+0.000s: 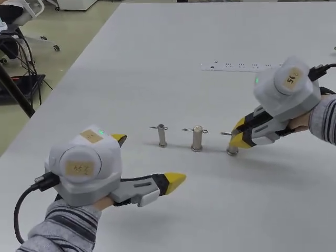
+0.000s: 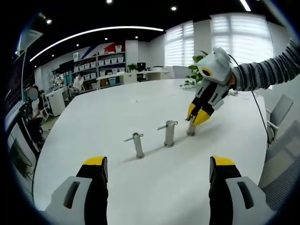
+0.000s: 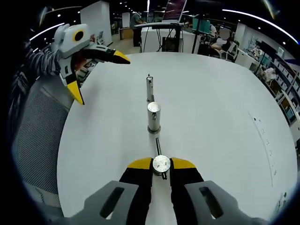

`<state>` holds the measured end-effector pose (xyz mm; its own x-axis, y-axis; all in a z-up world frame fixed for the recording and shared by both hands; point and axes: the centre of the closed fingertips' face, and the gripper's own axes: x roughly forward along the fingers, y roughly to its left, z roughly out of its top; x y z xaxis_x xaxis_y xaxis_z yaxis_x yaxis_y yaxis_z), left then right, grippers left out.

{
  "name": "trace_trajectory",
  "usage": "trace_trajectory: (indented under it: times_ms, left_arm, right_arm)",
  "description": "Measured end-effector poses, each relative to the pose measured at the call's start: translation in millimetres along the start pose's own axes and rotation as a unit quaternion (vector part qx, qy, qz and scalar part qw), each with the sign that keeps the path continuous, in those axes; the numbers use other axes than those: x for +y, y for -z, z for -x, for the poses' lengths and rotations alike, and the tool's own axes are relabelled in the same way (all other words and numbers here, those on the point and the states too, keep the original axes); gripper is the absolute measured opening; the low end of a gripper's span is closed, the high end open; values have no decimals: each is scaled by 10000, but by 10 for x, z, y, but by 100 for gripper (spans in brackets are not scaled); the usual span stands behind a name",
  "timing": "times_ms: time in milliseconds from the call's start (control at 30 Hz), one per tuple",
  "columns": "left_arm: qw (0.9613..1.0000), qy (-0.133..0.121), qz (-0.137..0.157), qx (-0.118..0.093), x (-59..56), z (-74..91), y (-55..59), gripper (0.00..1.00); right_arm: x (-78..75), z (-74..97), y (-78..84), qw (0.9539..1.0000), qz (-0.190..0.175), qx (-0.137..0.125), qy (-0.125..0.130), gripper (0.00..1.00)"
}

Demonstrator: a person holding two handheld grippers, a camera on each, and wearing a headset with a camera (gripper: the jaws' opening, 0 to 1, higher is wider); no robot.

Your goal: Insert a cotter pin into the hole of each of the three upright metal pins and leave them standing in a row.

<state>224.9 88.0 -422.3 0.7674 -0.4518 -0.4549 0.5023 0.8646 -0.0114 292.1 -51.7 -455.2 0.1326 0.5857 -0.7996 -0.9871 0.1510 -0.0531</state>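
Three upright metal pins stand in a row on the white table point(image 1: 157, 63). The left pin point(image 1: 162, 136) and the middle pin point(image 1: 197, 139) each carry a cotter pin through the top. My right gripper point(image 1: 237, 134) is shut on the right pin point(image 1: 232, 150). In the right gripper view its yellow jaws press both sides of that pin's round top point(image 3: 161, 163), and a cotter pin point(image 3: 158, 145) pokes out ahead of it. My left gripper point(image 1: 148, 159) rests open near the front left, short of the row, with nothing between its fingers point(image 2: 95, 165).
A white power strip point(image 1: 239, 66) lies on the table behind the row. The table's left edge runs diagonally, with floor, cables and a chair point(image 1: 29, 16) beyond it. Bare tabletop lies between the row and the power strip.
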Motion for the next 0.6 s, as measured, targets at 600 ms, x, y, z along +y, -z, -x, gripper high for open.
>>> trace_trajectory:
  times_ms: [600]
  left_arm:
    - [10000, -59, -25, -14, 64, 20, -24, 88]
  right_arm:
    - [-37, 91, -71, 9982, -48, -313, 515, 30]
